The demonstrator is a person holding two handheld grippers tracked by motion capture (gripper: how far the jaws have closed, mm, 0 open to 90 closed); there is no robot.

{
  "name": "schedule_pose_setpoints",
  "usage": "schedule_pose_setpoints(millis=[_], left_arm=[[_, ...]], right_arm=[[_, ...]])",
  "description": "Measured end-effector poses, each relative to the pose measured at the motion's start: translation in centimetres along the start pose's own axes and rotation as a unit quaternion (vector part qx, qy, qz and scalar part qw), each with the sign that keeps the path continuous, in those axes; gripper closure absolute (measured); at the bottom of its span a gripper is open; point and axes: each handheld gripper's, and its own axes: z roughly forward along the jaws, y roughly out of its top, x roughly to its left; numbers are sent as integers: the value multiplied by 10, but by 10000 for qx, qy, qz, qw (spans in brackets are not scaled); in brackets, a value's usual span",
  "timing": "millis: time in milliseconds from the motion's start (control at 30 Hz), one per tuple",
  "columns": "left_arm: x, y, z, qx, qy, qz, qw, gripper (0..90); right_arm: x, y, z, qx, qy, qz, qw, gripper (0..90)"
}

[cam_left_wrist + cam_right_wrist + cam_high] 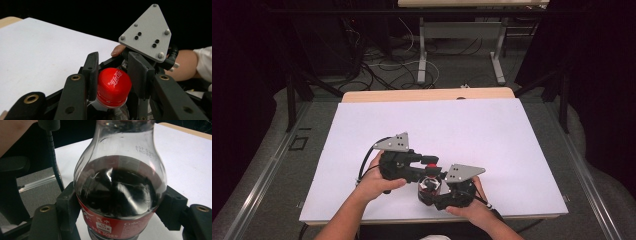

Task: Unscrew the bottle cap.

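Now the right claw (117,202) clamps the belly of a clear plastic cola bottle (120,182) with a red label, held just above the white counter (437,125). Directly over it, the left claw (116,75) grips the bottle's red screw cap (113,86).

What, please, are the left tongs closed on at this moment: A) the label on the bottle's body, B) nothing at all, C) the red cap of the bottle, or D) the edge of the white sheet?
C: in the left gripper view the left tongs press their pads on either side of the red cap, while the right tongs hold the bottle by its body.
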Motion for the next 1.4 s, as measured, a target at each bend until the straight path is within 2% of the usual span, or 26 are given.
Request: schedule_pose_setpoints(millis=[167,200,233,333,367,400,433,467,500,533,600,667,700,733,767,833,867,900,933,967,1033,1133,1200,1267,1333,1400], left_arm=[[-5,0,-1,-94,142,81,9998,626],[-9,0,1,-118,375,69,9992,627],[-9,0,1,-118,375,69,9992,627],[-19,0,8,-231,1066,4,9940,627],[-19,0,8,-231,1066,4,9940,628],[-28,-1,15,-304,1604,-124,9865,628],[-28,-1,15,-304,1604,-124,9865,628],[-33,-2,19,-325,1899,-213,9810,628],[-44,-3,27,-385,2444,-411,9680,628],[-48,-3,30,-408,2678,-486,9614,628],[-53,-4,35,-476,2918,-487,9541,628],[-54,-4,35,-499,2946,-521,9529,625],[-52,-4,34,-540,2904,-506,9541,625],[-47,-2,29,-534,2539,-442,9648,563],[-47,-2,29,-534,2539,-442,9648,516],[-38,2,21,-416,2109,-434,9757,476],[-24,7,13,-127,1180,-415,9921,466],[-18,7,10,-116,899,-341,9953,453],[-18,7,10,-116,899,-341,9953,462],[-13,7,8,-55,675,-238,9974,462],[-4,6,2,86,212,-56,9997,486],[0,5,2,86,36,-1,10000,538],[1,4,2,118,61,-8,9999,605],[0,2,3,114,98,19,9999,612],[-6,2,5,138,503,72,9986,617],[-13,2,9,104,973,26,9952,620]], right_arm=[[2,1,-1,-33,-6,-23,10000,295],[2,2,-1,-18,-77,12,10000,295],[1,2,-1,-18,-133,16,9999,295],[1,3,-1,20,-378,81,9993,295],[2,3,-1,39,-456,137,9989,295],[1,3,-1,77,-569,130,9983,295],[1,2,-1,98,-677,140,9976,295],[0,2,0,100,-770,114,9969,295],[1,1,1,115,-895,160,9958,295],[1,1,1,207,-953,149,9951,295],[1,0,3,180,-1069,124,9940,295],[1,0,3,165,-1082,142,9939,294],[1,0,3,165,-1082,142,9939,294],[0,1,0,121,-981,128,9950,294],[0,1,0,121,-981,128,9950,294],[-3,1,-3,71,-790,147,9967,294],[-3,1,-3,49,-716,149,9973,294],[-4,1,-4,30,-631,155,9979,294],[-3,1,-4,31,-568,176,9982,294],[-3,1,-4,31,-568,176,9982,294],[-2,2,-3,26,-321,164,9993,293],[0,3,-2,68,-195,30,9998,294],[1,3,-1,56,-158,-21,9999,294],[2,3,-1,74,-155,20,9999,293],[2,2,0,102,-270,32,9996,294],[2,3,0,176,-437,71,9989,295]])
